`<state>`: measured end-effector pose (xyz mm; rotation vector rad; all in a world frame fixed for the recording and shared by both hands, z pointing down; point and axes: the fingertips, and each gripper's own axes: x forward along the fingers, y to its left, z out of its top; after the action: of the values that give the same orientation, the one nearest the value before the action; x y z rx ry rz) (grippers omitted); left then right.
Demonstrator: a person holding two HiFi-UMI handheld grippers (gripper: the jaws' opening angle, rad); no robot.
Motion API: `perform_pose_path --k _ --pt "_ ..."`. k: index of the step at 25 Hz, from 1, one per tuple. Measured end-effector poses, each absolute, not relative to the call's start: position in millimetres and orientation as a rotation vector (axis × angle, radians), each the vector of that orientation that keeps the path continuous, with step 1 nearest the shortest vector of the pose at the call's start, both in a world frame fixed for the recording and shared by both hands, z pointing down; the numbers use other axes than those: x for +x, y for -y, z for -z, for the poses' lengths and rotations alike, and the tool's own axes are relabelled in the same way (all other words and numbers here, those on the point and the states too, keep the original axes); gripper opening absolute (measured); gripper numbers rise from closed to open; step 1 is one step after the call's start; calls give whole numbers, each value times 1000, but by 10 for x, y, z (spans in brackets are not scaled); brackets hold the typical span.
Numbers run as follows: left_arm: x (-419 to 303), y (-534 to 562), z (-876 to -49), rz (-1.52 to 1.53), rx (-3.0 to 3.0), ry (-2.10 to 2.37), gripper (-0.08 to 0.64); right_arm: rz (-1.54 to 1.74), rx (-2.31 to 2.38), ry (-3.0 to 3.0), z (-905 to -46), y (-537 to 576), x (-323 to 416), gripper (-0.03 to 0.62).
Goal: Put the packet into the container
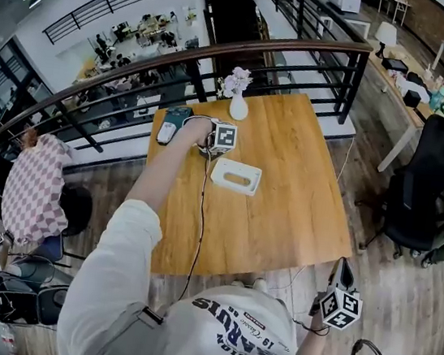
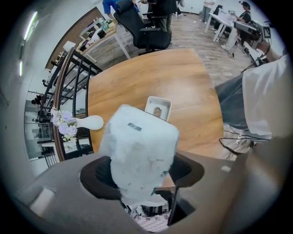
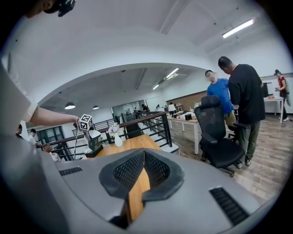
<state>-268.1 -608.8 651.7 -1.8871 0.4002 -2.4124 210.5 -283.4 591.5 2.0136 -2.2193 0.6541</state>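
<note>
Gripping the white packet (image 2: 142, 141) low down, my left tongs (image 2: 143, 176) are clamped on it with a dark pad on either side. They point steeply down over the bench (image 2: 151, 77). The packet hangs above the wood, just short of the container (image 2: 158, 107). That is a white rectangular box with a slot in its top, and nothing of the packet is inside it.

In the head view the left tongs (image 1: 213, 143) sit just beside the container (image 1: 236, 176), on its far-left side. A white vase of pale flowers (image 1: 238, 94) stands near the far edge. A dark teal object (image 1: 172, 124) lies at the far-left corner. The rest of the bench (image 1: 282, 214) is bare, honey-coloured wood.

My right tongs (image 1: 342, 276) are held low at my right side, well apart from the bench. In their own view the right tongs (image 3: 143, 157) have their tips together with nothing between them.

A black railing with a wooden handrail (image 1: 223, 54) curves round the bench, and a lower floor with desks and people shows beyond it. To the right, on the grey plank floor (image 1: 403, 288), stands a black office chair (image 1: 420, 196). White desks (image 1: 399, 83) run behind it, and two people (image 3: 245, 96) stand by the chair.
</note>
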Motion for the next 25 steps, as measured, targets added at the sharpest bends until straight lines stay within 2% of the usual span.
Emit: perform_pose_path --k 13,25 --pt "-2517 6110 -6825 2414 -1901 -399 305 -668 1995 2213 -5951 2865 2070 11" --pt "-2339 6077 -7526 2526 -1791 -396 305 -704 2053 2139 -6010 2734 2278 11"
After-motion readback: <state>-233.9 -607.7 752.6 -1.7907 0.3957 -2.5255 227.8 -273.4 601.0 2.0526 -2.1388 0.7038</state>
